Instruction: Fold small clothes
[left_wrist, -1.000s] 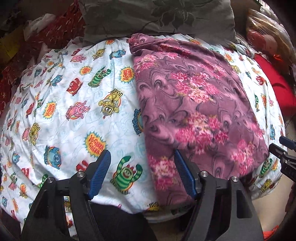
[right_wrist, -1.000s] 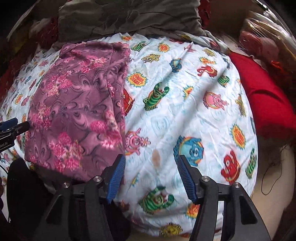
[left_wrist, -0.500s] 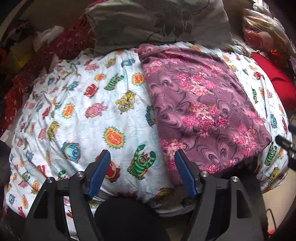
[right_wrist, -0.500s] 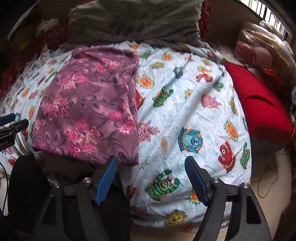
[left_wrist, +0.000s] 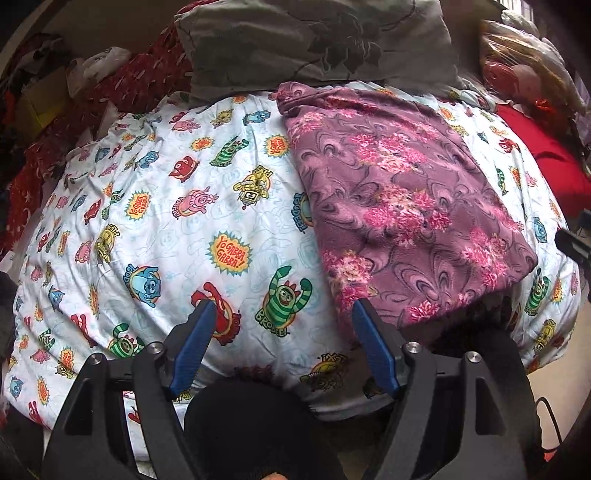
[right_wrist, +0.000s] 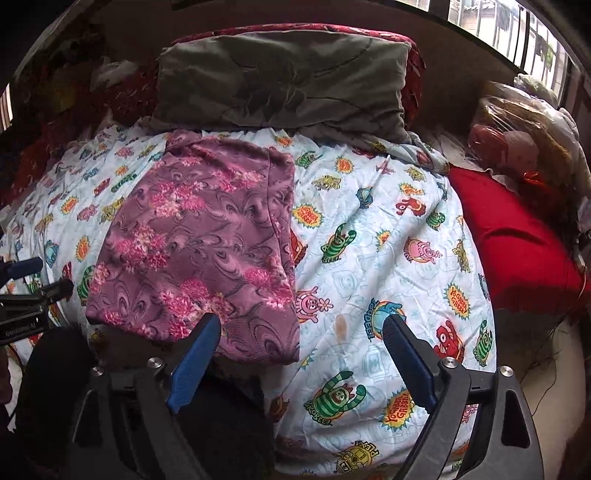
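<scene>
Fleece garment (left_wrist: 402, 214) on the bed (left_wrist: 177, 236) looks soft, light and limp; its near corners are the best hold. Both tongs (left_wrist: 284, 347) (right_wrist: 301, 365) stand apart, empty.

- Purple floral garment (left_wrist: 399, 206): soft, fuzzy, matt fleece-like cloth.
- Cartoon bedsheet (left_wrist: 177, 229): thin, matt, lightly creased printed cloth.
- Red cushion (right_wrist: 513, 240): smooth cloth, faint sheen.
- Tongs' pads (right_wrist: 194, 363): matt blue.
</scene>
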